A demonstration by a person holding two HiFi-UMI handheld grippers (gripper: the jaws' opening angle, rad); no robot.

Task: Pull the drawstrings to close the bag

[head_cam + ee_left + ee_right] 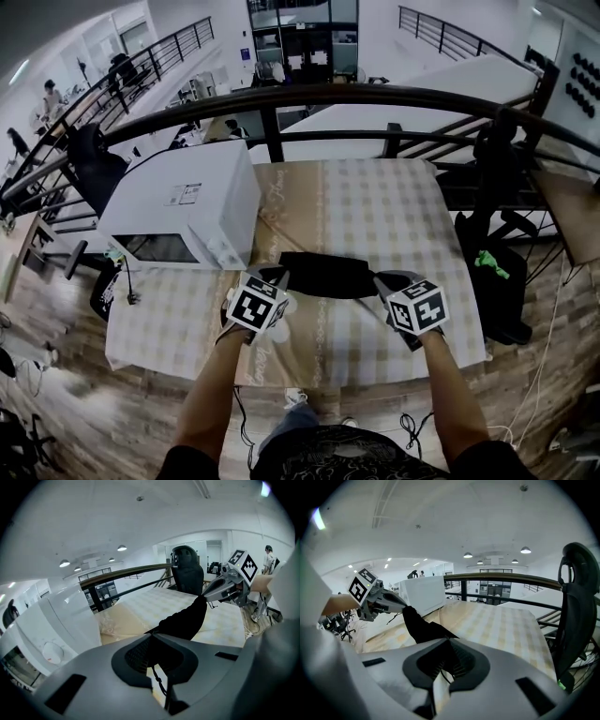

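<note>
Two grippers hold a black bag (323, 275) stretched crosswise between them over a table spread with a pale checked cloth (384, 211). At the far left a wood-plank floor (56, 375) runs beside the table, and a white microwave (183, 211) stands on the table's left rear corner. Next comes the left gripper (279, 277), its jaws clamped tight on the bag's left end; in the left gripper view a thin drawstring (158, 679) trails back from between the closed jaws. The bag lies near the front middle of the cloth; whether it touches the cloth I cannot tell. The right gripper (381, 279) is clenched in the same way on the bag's right end, with a thin cord behind its jaws too. Right of the table stands a black office chair (497, 281) with something green (491, 264) on it. Behind everything a dark curved railing (309, 94) borders the platform, with an open white office space beyond it.
</note>
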